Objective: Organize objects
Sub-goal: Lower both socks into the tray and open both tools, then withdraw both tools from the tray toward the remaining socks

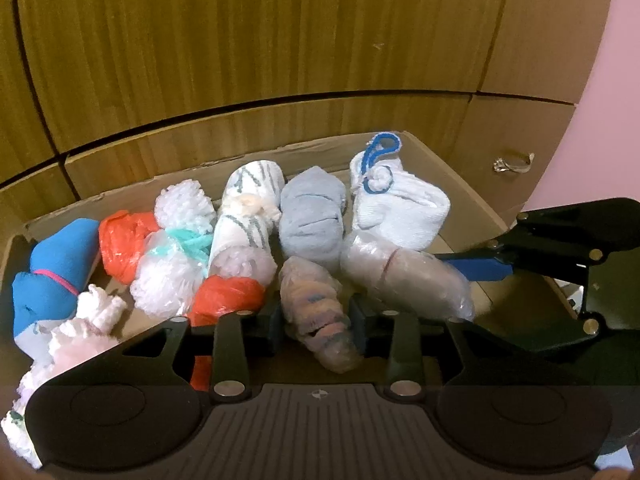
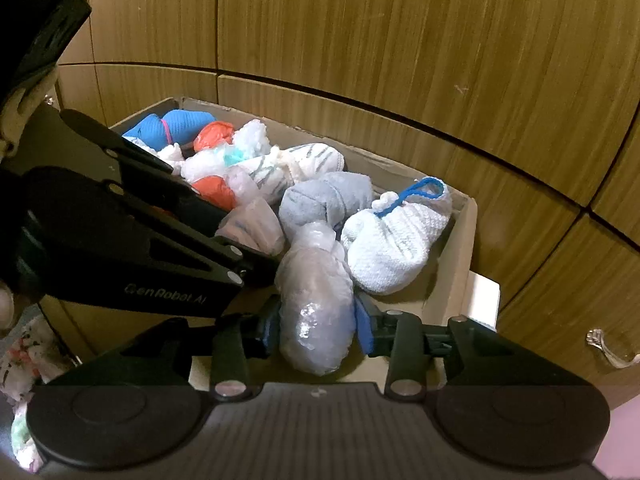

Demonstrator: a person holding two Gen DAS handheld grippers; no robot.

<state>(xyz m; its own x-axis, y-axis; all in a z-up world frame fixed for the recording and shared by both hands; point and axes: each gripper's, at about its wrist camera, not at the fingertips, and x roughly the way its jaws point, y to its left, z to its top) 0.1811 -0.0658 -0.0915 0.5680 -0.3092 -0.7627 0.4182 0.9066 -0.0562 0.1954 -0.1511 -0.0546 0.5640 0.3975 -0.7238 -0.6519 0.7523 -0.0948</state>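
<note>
A cardboard box (image 1: 460, 184) holds several rolled sock bundles. My left gripper (image 1: 318, 320) stands around a striped bundle in clear plastic (image 1: 316, 308), which lies at the box's near side. The pads flank it without pinching it. My right gripper (image 2: 316, 328) likewise straddles a larger clear-wrapped bundle (image 2: 316, 308) near the box's front wall (image 2: 456, 264), and its pads do not squeeze it either. That wrapped bundle (image 1: 404, 280) lies just right of the striped one. Behind them rest a grey roll (image 1: 312, 216) and a white knitted pair with a blue loop (image 1: 396, 204).
Further left in the box lie orange bags (image 1: 124, 244), white fluffy bundles (image 1: 176, 272), a grey-striped white roll (image 1: 248, 208) and a blue bundle (image 1: 52, 276). Wooden cupboard doors (image 1: 280, 40) with a metal handle (image 1: 514, 162) rise close behind. A pink wall (image 1: 600, 140) is on the right.
</note>
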